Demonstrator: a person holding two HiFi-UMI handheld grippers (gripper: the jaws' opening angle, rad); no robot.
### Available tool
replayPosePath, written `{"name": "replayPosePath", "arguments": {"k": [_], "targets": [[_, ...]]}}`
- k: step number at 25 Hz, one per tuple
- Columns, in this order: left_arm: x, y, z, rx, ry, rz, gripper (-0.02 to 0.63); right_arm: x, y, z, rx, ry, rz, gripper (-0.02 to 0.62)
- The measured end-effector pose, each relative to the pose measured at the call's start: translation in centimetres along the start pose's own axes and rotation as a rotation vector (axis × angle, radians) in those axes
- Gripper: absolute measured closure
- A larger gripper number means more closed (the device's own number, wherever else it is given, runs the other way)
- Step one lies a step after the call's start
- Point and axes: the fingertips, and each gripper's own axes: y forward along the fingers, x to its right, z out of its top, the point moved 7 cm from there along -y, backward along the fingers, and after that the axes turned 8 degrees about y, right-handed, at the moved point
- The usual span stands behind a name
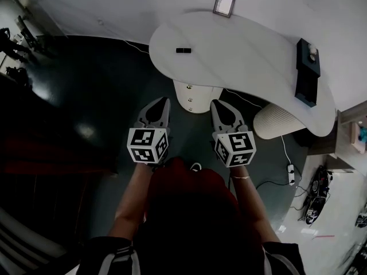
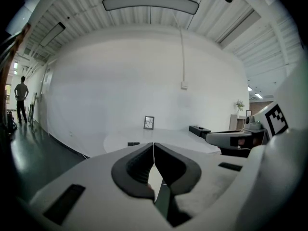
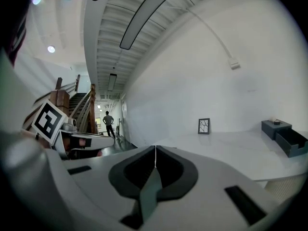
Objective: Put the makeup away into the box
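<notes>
From above, we see both claws held out side by side over the dark floor, short of the white table. The left gripper and the right gripper are each pressed together at the tips with nothing between them; each gripper's own view shows the same, the two dark pads meeting in a thin seam.

Only the head view gives us the layout. The small black makeup piece lies alone near the table's left end, well apart from the black box at the far right end, with a picture frame at the back edge. It also shows the table's white pedestal, a ribbed white stool beside it, and a power strip on the floor.

The left gripper view looks level across the tabletop and catches the makeup piece just beyond the jaws, along with a long ceiling light and a person standing far off to the left. The right gripper view misses the makeup but shows the box with its open compartment, a staircase and a corridor.

The walls are plain white and the ceiling is ribbed. The only print we can make out is the square marker pattern on the gripper cubes.
</notes>
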Motion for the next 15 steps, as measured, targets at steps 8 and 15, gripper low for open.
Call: {"name": "replayPosePath", "arguments": {"k": [8,15], "targets": [[-0.8,1.4,0.3,-0.03,0.013,0.008,0.581,1.1,0.1,0.1,-0.013,0.03,-0.009,0.58],[-1.5,4.0,0.4,-0.039,0.024,-0.011,0.58,2.7,1.2,-0.2,-0.026,0.056,-0.037,0.58]]}}
